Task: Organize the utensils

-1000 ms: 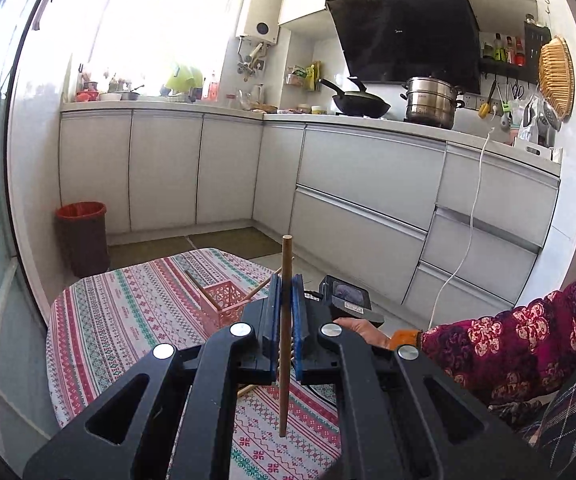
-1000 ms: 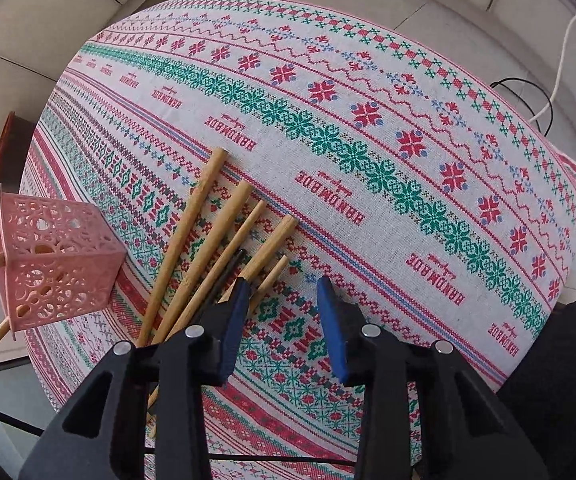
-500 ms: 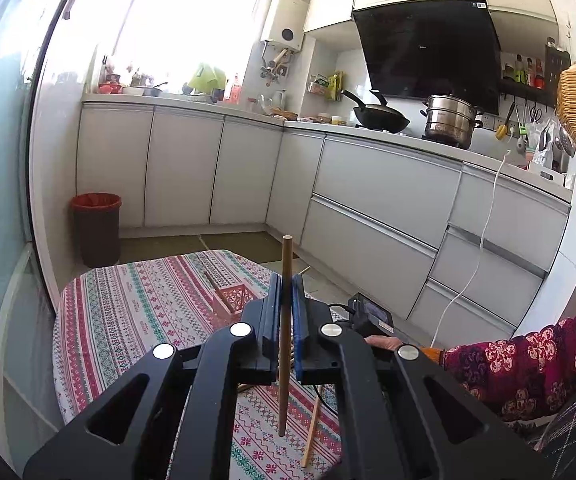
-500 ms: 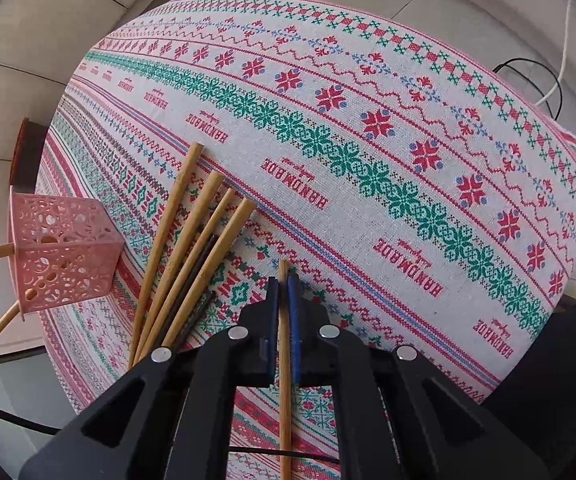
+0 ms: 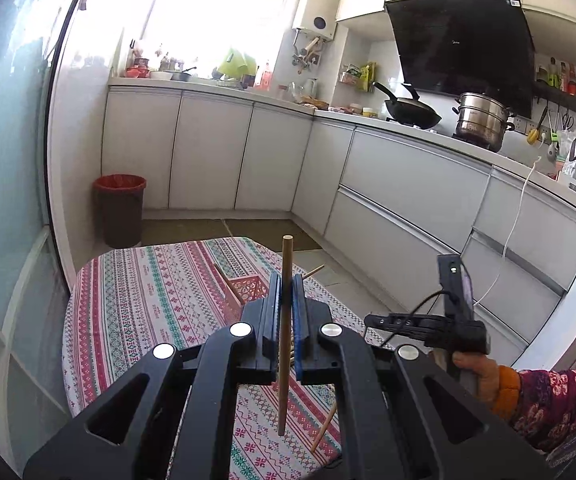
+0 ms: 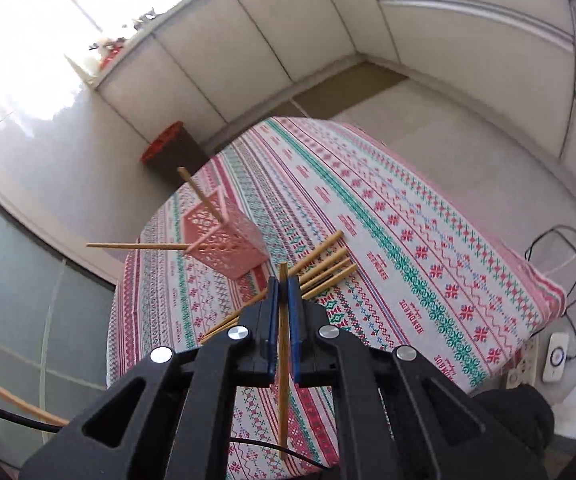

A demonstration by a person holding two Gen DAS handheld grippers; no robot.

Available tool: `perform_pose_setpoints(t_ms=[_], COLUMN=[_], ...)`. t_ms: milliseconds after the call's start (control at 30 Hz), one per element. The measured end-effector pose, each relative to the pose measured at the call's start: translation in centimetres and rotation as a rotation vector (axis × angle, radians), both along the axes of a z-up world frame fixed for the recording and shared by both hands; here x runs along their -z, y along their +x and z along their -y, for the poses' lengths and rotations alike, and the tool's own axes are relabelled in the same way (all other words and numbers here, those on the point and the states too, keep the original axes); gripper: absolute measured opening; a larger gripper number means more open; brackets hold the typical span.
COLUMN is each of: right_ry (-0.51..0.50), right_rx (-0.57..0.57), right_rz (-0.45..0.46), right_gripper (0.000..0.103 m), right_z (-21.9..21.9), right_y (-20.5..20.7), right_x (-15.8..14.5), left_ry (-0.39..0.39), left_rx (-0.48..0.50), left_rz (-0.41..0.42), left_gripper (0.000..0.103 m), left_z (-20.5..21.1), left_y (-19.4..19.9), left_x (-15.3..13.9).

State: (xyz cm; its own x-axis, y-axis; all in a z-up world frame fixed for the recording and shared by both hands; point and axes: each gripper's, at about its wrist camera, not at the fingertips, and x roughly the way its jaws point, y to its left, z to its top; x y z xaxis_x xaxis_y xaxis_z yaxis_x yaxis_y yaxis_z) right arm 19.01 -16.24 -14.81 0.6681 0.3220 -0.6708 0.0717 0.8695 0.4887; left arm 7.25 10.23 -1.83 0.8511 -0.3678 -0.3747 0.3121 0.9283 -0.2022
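Strong daylight is coming from the window (image 5: 215,20) at 11 o'clock, blowing it out white. Fisheye distortion is bending the cabinets (image 5: 207,152); the right wrist view is blurring slightly.

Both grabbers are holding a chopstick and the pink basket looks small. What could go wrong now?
1. The pink lattice plastic basket already holds two wooden chopsticks leaning out; pushing another in might tip it.
2. The right gripper pinches its thin wooden chopstick near one end, so it might swing or slip.
3. The left gripper also holds a long wooden chopstick; the two sticks could clash near the basket.
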Motion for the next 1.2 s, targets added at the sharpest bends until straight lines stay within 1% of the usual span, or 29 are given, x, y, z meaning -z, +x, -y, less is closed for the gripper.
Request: perform_pose_setpoints(t_ms=[33, 100, 233, 333, 467, 567, 667, 767, 900, 967, 1067, 1200], right_ry=[-0.015, -0.042, -0.083, -0.076, -0.081, -0.068, -0.025, 0.017, 0.027, 0.007, -0.016, -0.029], right_rx=[-0.015, -0.043, -0.061, -0.064, -0.056, -0.056, -0.059, -0.061, -0.056, -0.049, -0.043, -0.040], right_rz=[0.029, 0.088, 0.181, 0.221, 0.304, 0.350, 0.375, 0.419, 0.491, 0.533, 0.555, 0.547], right_gripper=[0.005, 0.005, 0.005, 0.005, 0.005, 0.005, 0.005, 0.005, 0.005, 0.005, 0.005, 0.005], right_z=[-0.5, -0.5, -0.1, 0.8, 2.1, 3.1, 4.1, 4.6, 4.0, 3.5, 2.7, 1.8], right_y=[0.2, -0.7, -2.1, -2.6, -3.0, -2.6, -2.0, -1.3, -0.2, 0.6, 2.8, 5.5], right_x=[-0.8, -2.4, -5.5, -7.9, -11.2, -14.0, -16.1, -18.6, -21.5, -22.5, -23.1, -21.8], left_ry=[0.001, 0.001, 0.002, 0.002, 0.005, 0.009, 0.005, -0.003, -0.001, -0.005, -0.013, -0.031], left_rx=[-0.006, -0.017, -0.034, -0.057, -0.068, -0.081, -0.103, -0.120, -0.141, -0.155, -0.189, -0.235], left_rz=[-0.002, -0.006, -0.014, -0.012, 0.004, 0.020, 0.029, 0.031, 0.050, 0.058, 0.064, 0.069], left_gripper=[0.005, 0.005, 0.005, 0.005, 0.005, 0.005, 0.005, 0.005, 0.005, 0.005, 0.005, 0.005], left_z=[0.2, 0.6, 1.5, 2.0, 2.6, 3.1, 3.4, 3.6, 4.0, 4.0, 4.0, 3.7], left_y=[0.0, 0.2, 0.9, 1.8, 3.0, 4.3, 6.1, 8.0, 10.1, 11.4, 13.5, 16.4], left_x=[-0.2, -0.6, -1.6, -2.4, -3.6, -4.4, -5.0, -5.6, -6.2, -6.4, -6.6, -6.0])
